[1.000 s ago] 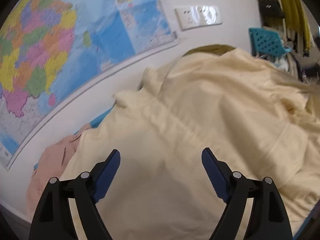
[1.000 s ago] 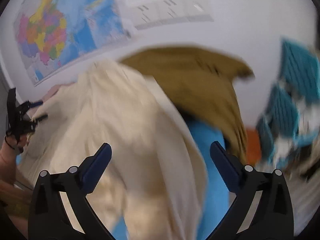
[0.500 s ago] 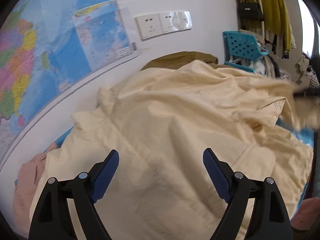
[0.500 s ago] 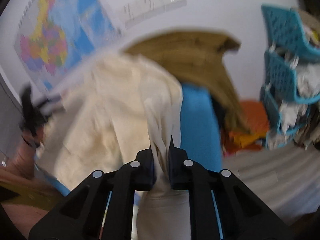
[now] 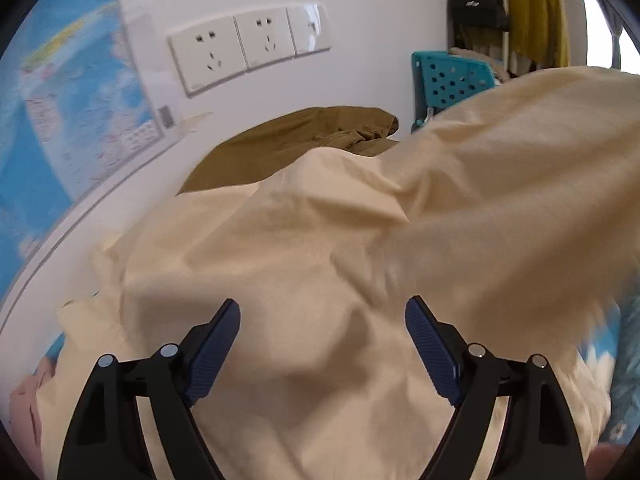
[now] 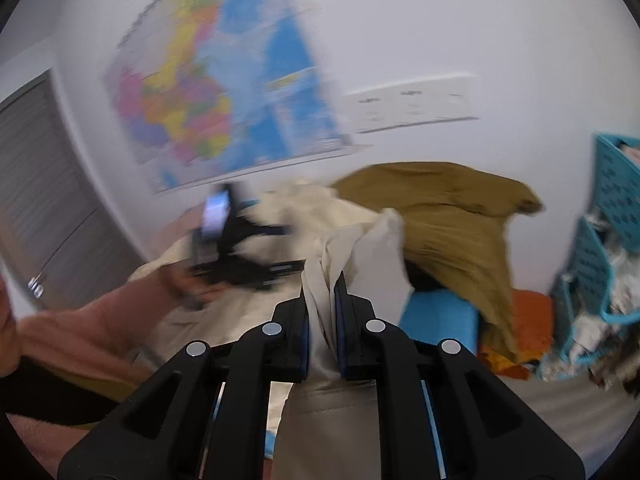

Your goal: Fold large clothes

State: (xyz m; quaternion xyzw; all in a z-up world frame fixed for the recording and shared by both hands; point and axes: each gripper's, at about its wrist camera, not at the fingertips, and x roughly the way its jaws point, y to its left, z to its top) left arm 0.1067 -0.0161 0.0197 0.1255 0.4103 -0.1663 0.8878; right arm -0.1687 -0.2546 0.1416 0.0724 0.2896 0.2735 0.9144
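Cream garment [image 5: 304,264] lies spread and rumpled over most of the surface below the wall map [image 5: 68,120], partly covering an olive-brown garment [image 5: 288,140] at the wall. Right tongs [image 6: 322,300] clamped on a bunched cream fold, raised. Left tongs [image 5: 322,320] wide apart above the cream cloth, nothing between; jaws just narrowed slightly.

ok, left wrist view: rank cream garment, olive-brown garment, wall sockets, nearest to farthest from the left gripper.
1. Cream garment: directly under the open left gripper.
2. Olive-brown garment: beyond it, against the wall.
3. Wall sockets: higher, on the wall, upper centre.
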